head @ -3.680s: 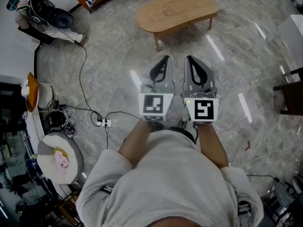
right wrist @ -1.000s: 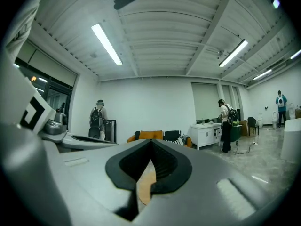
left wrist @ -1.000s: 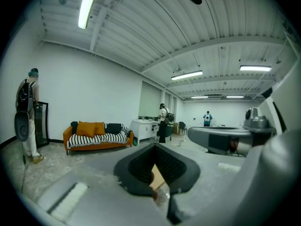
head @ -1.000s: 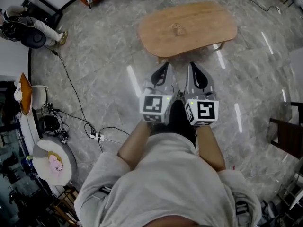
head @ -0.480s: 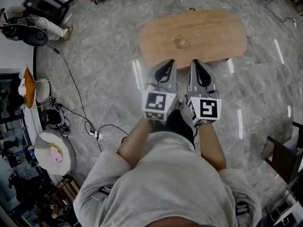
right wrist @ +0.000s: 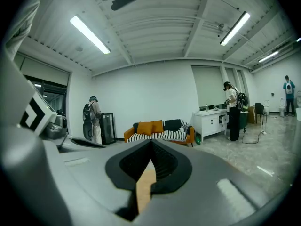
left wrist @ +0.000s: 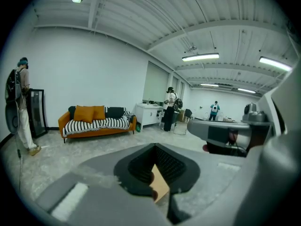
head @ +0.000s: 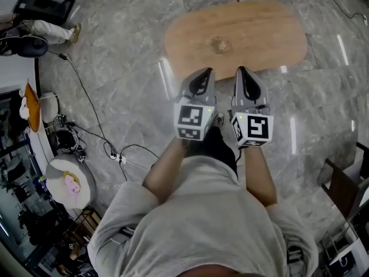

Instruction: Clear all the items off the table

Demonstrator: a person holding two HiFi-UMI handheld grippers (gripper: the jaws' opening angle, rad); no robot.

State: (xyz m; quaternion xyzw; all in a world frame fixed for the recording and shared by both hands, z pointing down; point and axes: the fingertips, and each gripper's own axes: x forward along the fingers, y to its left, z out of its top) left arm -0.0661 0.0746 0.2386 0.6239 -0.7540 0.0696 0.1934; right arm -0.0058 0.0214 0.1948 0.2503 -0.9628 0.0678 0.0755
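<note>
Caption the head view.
Left hand-held gripper and right hand-held gripper, both shut, point toward a wooden table bearing one small item.

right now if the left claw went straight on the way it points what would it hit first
Probably nothing close: the left claw seems to aim level, over the wooden table glimpsed below its tips, towards open floor. Depth is unclear.

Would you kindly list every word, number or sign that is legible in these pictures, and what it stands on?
No legible words or numbers anywhere.
Left tool: its cube shows only a black-and-white square marker, no letters.
Right tool: the same kind of marker.
Small item on the table: too small to read.
</note>
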